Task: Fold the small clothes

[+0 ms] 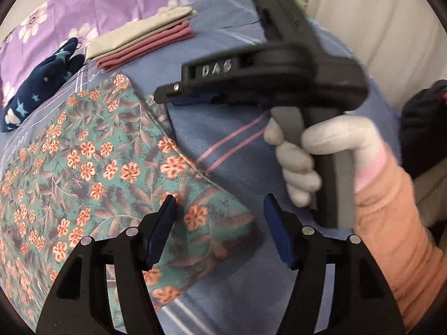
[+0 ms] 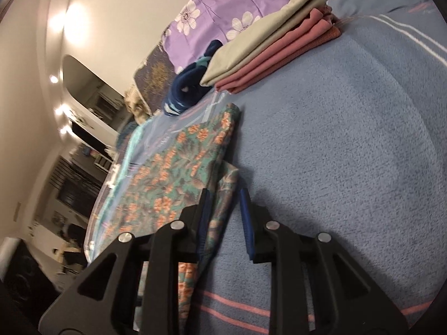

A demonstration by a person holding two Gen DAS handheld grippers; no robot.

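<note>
Floral garment point(image 1: 92, 173): folded flat on the blue blanket point(image 1: 237, 145), its corner under the left tongs.
Left gripper point(image 1: 220, 217): jaws parted wide above that corner, nothing pinched between the blue pads.
Right gripper point(image 2: 225, 217): jaws a narrow gap apart, the floral edge lying between them; pads not seen pressing it.
Left-wrist view only: the right gripper's whole body from outside, a white-gloved hand point(image 1: 304, 162) on its handle, peach sleeve point(image 1: 396, 237) behind.
Right-wrist view only: the lit room beyond the bed's edge.
Both views: folded pile point(image 2: 268, 53), grey on pink, with a navy star-print piece point(image 1: 42, 83) beside it.
</note>
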